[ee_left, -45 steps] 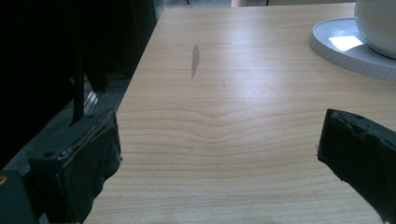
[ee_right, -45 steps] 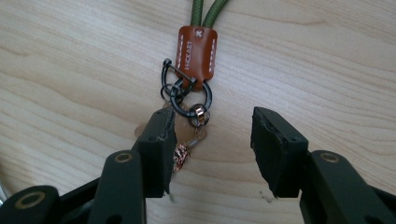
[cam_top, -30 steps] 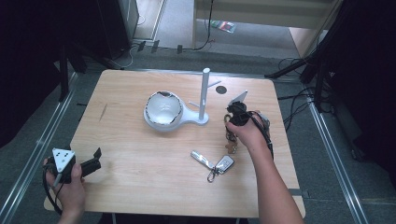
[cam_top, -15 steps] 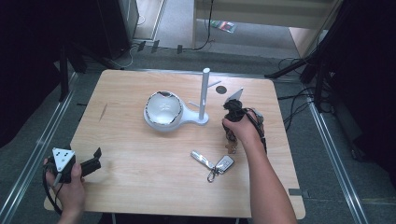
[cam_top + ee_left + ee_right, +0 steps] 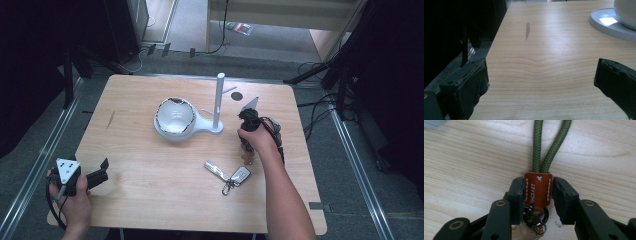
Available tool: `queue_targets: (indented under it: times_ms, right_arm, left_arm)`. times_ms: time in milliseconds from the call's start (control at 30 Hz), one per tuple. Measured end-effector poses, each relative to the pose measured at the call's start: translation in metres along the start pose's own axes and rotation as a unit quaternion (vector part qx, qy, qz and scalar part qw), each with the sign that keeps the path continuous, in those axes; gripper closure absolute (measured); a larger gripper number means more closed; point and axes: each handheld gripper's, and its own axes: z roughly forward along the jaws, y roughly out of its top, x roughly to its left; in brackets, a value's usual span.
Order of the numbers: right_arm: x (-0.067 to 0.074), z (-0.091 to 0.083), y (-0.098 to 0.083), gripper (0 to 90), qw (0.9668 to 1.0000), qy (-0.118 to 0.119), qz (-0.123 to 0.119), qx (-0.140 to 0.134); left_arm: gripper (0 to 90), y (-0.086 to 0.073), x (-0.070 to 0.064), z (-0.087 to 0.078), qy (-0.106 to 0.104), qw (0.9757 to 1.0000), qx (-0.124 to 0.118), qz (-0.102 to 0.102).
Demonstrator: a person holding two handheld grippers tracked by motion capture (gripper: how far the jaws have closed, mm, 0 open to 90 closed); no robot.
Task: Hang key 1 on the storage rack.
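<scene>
In the right gripper view my right gripper has just been closing, and its pads now press both sides of a brown leather key tab. A green cord loop runs away from the tab over the wood, and metal rings hang from it near the jaws. From above, that gripper points down at the table, right of a white key stand. My left gripper rests at the near left corner; its jaws are open, nothing between them.
A white bowl sits on the stand's round base. A car key fob with a metal key lies near the right forearm. A dark round mark is behind the stand. Dark floor and cables surround the table.
My right gripper has sunk a little toward the table, right of the stand. The left hand and gripper have stayed put.
</scene>
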Motion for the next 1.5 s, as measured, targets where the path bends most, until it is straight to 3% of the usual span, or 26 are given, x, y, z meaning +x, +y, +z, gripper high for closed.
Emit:
queue_targets:
  times_ms: [200,433,1200,1500]
  right_arm:
    - [0.003,-0.001,0.0,67.9,1.0,-0.006,-0.003,-0.002]
    - [0.001,-0.001,-0.003,68.3,0.9999,0.006,0.007,-0.008]
    - [0.0,-0.001,-0.007,68.8,0.9996,0.008,0.013,-0.023]
    - [-0.006,-0.001,-0.015,68.9,0.9984,0.026,0.023,-0.045]
  left_arm:
    - [0.0,0.0,0.0,0.0,0.0,1.0,0.001,0.0]
    - [0.0,0.0,0.0,0.0,0.001,1.0,-0.002,-0.003]
    - [0.0,0.0,0.0,0.0,0.001,1.0,0.0,-0.003]
    - [0.0,0.0,0.0,0.0,0.002,1.0,0.0,-0.002]
